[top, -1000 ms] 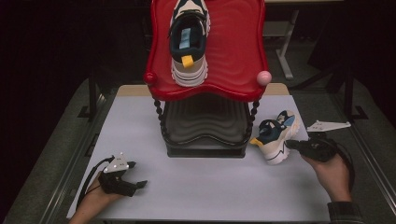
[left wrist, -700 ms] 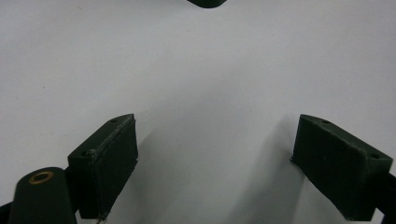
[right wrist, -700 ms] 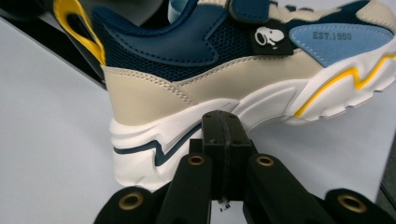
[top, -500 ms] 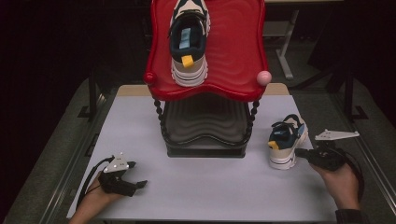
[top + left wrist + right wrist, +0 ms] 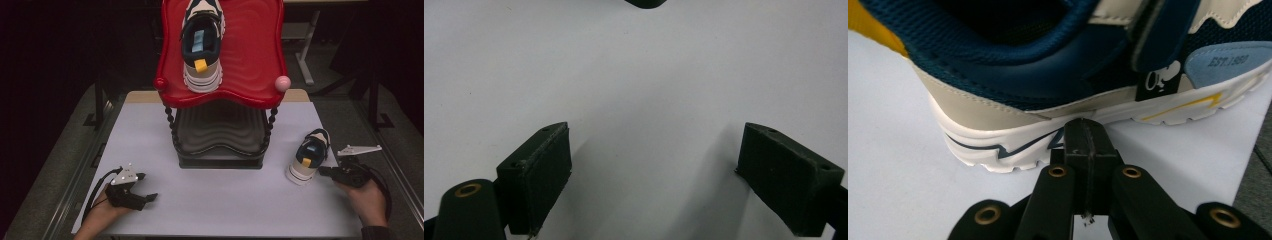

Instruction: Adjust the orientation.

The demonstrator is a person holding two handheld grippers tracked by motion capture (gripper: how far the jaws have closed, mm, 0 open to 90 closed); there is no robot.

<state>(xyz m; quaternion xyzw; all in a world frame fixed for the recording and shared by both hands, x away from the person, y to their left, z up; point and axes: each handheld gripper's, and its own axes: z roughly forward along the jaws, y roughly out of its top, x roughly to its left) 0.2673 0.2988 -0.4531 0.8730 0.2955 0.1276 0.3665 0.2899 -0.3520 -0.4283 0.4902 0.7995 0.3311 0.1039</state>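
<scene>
A navy, white and yellow shoe (image 5: 202,42) stands on the top shelf of a red stand (image 5: 255,60). A matching shoe (image 5: 310,156) stands upright on the table at the right, heel toward me. My right gripper (image 5: 324,171) is just right of its heel. In the right gripper view its jaws are shut together with nothing between them, and the right gripper (image 5: 1084,129) presses its tip against the white sole of the shoe (image 5: 1058,75). My left gripper (image 5: 146,186) rests open at the front left, and in its own view the left gripper (image 5: 656,131) has bare table between its jaws.
The stand's dark lower shelf (image 5: 220,135) and base take up the table's middle. The grey tabletop (image 5: 220,200) ends in metal rails at left and right. A wooden strip (image 5: 140,96) runs along the far edge.
The shoe on the table went from lying tilted on its side to upright and shifted slightly right. My right gripper drew back toward me with it. The left gripper stayed still.
</scene>
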